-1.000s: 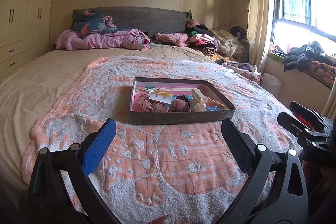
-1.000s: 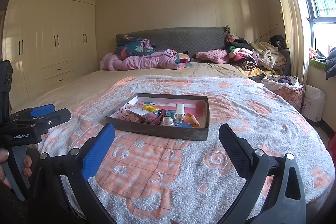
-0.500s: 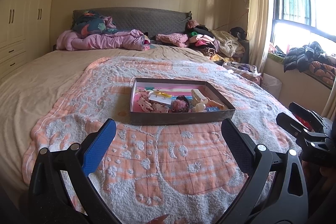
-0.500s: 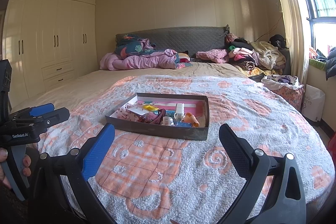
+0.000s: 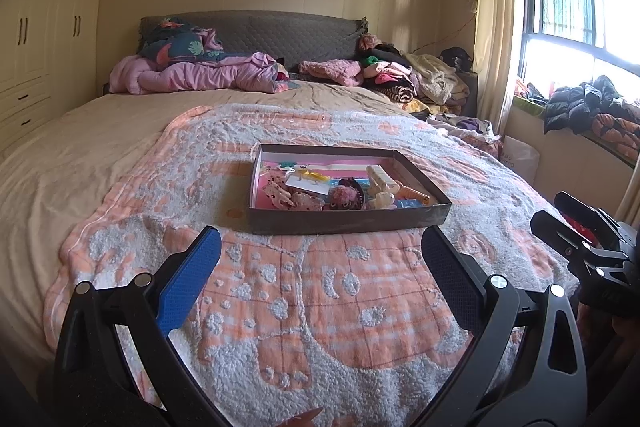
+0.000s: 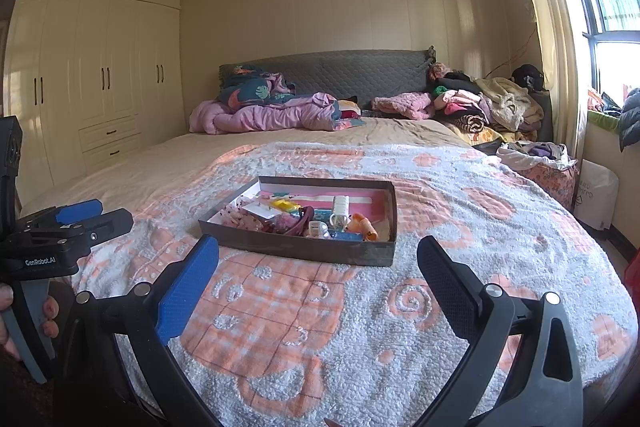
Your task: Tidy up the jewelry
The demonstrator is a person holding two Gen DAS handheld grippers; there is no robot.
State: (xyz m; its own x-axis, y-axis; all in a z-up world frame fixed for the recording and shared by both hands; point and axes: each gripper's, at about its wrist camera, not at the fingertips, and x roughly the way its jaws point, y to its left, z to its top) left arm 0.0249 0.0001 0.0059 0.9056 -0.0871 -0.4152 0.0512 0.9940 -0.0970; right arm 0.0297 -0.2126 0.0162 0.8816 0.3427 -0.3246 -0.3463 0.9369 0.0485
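- Trinkets lie heaped in a shallow dark box (image 5: 348,217) with a pink lining, which sits on the orange-and-white blanket (image 5: 304,299) spread over the bed (image 5: 80,147), toward the foot edge and about midway across.
- Inside the box, a fluffy pink piece (image 5: 345,198) sits near the front wall, pale pink clips (image 5: 286,197) lie toward the left wall, a white card with a yellow clip (image 5: 306,181) is behind them, and an orange coiled piece (image 5: 416,193) lies by the right wall. All of it overlaps in one loose heap; no dividers can be made out.
- The left tool (image 5: 320,259) hangs over the blanket short of the box's front wall, its fingers spread wide with nothing between them.
- The right tool (image 6: 320,263) is held the same way: wide apart, empty, short of the box and aimed at its front right corner.
- Neither tool touches the box or anything in it, so no grasp is in hand. The scene fits either a pause ahead of sorting or a drawing back once pieces have been dropped in; the mixed heap does not settle which.
- Any pick from the box would probably call for a steep reach over the front wall and a narrow pinch on a single piece, since the pieces are small and tangled and a neighbour could lift with it.
- The soft bedding may let the light box slide or tip if pushed.
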